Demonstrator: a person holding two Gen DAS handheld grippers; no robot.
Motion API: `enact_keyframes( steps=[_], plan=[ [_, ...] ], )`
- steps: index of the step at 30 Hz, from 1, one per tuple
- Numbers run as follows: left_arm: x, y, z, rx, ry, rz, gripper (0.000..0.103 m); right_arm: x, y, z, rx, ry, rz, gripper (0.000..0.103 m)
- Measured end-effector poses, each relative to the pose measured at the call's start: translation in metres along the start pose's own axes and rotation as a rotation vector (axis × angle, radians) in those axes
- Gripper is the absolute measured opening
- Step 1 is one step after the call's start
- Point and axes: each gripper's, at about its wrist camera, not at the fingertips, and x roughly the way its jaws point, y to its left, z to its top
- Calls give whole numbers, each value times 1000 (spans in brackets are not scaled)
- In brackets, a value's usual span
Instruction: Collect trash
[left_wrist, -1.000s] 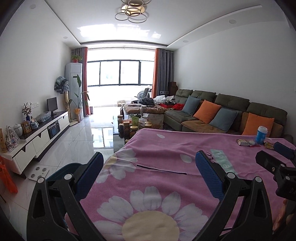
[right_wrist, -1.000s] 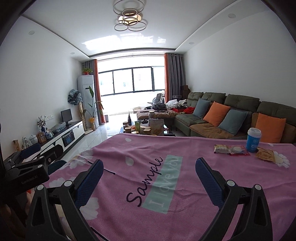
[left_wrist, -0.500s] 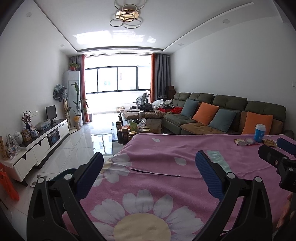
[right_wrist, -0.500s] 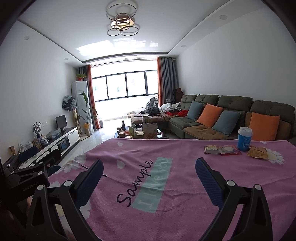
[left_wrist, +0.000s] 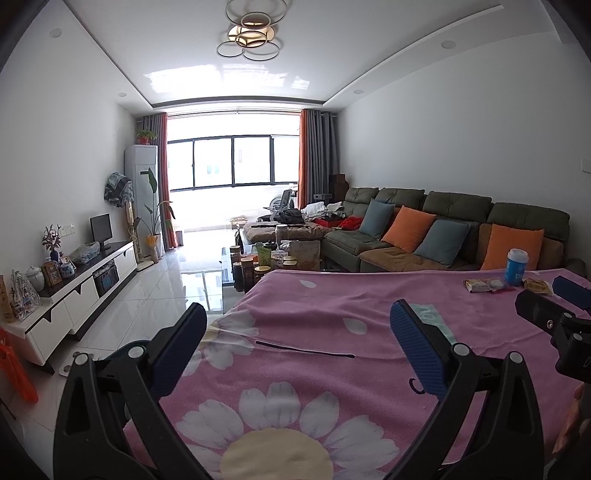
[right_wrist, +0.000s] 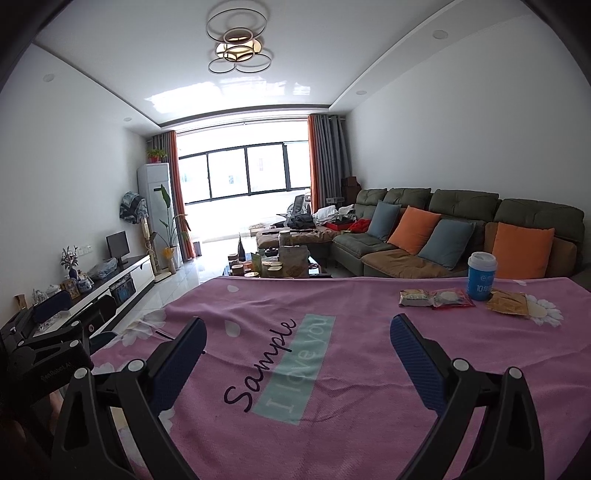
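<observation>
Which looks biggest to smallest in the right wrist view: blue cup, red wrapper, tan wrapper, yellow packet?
1. blue cup
2. yellow packet
3-4. tan wrapper and red wrapper look alike; no ranking.
All sit close together at the far right of the pink cloth.

**Two low views down one worktop**

Both cameras sit low above the pink-clothed worktop (left_wrist: 317, 295), facing the far window (right_wrist: 243, 170). The left wrist view looks from the worktop's left near corner, taking in the floor (left_wrist: 147, 288); the right wrist view looks from nearer centre. Both share the sofa (right_wrist: 461, 206) and the blue cup (left_wrist: 516, 261).
</observation>
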Motion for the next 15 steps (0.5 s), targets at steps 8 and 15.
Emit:
enact_keyframes(
  steps=[8, 15],
  plan=[
    [0, -2, 1, 4, -8, 2, 98, 0, -2, 1, -4, 3, -6, 96],
    [0, -2, 1, 2, -10, 2, 98, -1, -3, 2, -6, 1, -8, 96]
  ],
)
